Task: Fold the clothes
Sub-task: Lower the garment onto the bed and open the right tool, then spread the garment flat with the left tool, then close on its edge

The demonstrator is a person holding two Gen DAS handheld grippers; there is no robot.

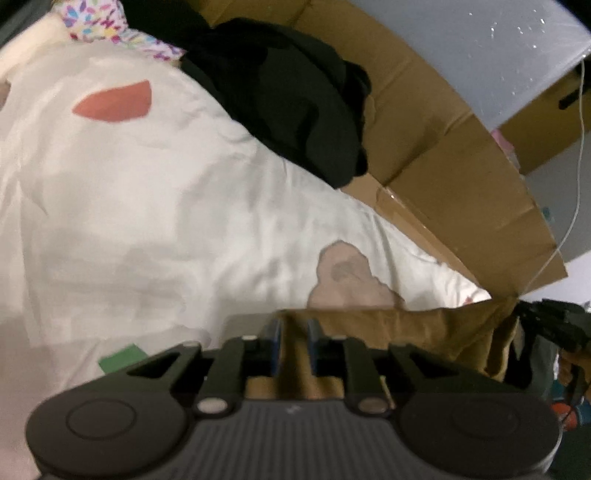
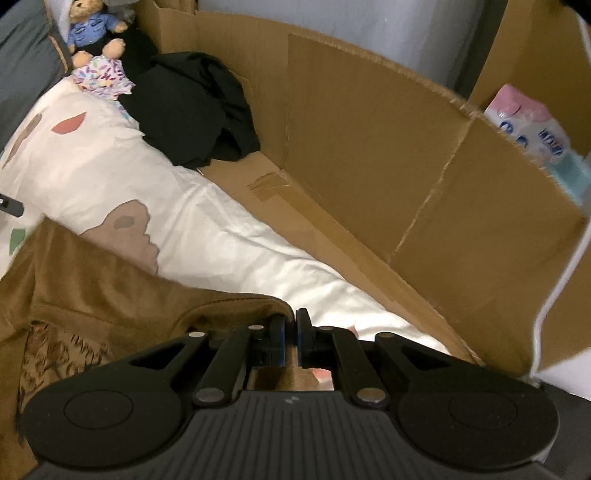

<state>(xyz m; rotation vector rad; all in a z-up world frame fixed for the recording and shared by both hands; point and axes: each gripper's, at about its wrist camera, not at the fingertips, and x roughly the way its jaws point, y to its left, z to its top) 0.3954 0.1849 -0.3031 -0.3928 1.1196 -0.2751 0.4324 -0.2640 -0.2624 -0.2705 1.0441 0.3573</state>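
Left tongs [image 1: 294,345]: blue-padded fingers narrowly parted, brown cloth pinched between them.
Right tongs [image 2: 290,341]: pads nearly closed, gripping the folded rim of the same cloth.
Brown garment [image 2: 92,291]: one soft, matte piece with a hemmed edge and a patterned lining patch; held at its edge by both tongs and draped over the near end of the bed.
Black clothes [image 2: 192,107]: one crumpled dark heap at the far side of the bed against the cardboard.
Floral cloth [image 2: 101,75]: one small multicoloured piece.
Teddy bear [image 2: 94,27]: one, plush, in a blue shirt.
Bed cover [image 1: 147,206]: white, wrinkled, printed with coloured shapes.
Cardboard [image 2: 369,147]: creased, taped corrugated panels walling the bed.
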